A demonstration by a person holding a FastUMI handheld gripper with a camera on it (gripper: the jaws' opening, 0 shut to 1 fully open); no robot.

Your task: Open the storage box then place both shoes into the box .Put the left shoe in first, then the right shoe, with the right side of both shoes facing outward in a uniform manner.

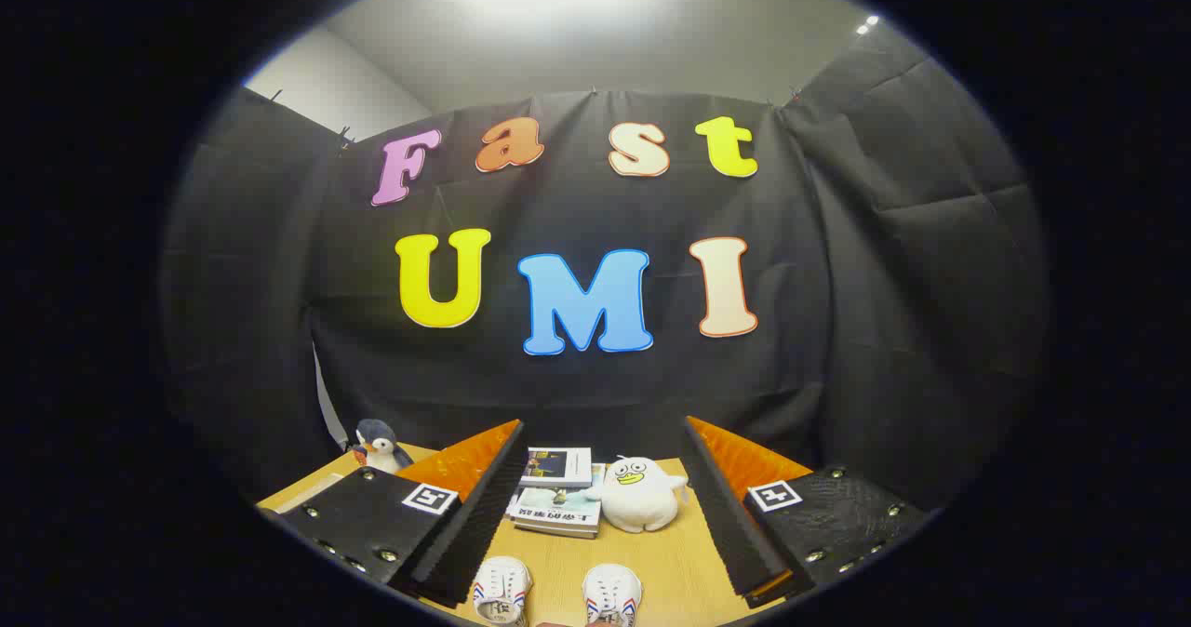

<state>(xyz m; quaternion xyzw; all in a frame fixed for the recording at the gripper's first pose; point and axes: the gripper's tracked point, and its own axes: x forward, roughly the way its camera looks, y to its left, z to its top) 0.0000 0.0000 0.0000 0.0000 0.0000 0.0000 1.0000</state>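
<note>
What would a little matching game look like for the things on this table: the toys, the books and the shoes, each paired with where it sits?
Things:
1. penguin plush toy
2. white duck plush toy
3. stack of books
4. pair of white shoes

Places:
A. nearest, low between the open fingers
B. beyond the shoes, just left of the white plush
C. outside the left finger, at the wooden table's far edge
D. between the fingers, right of the books

Pairs: 1-C, 2-D, 3-B, 4-A
</note>
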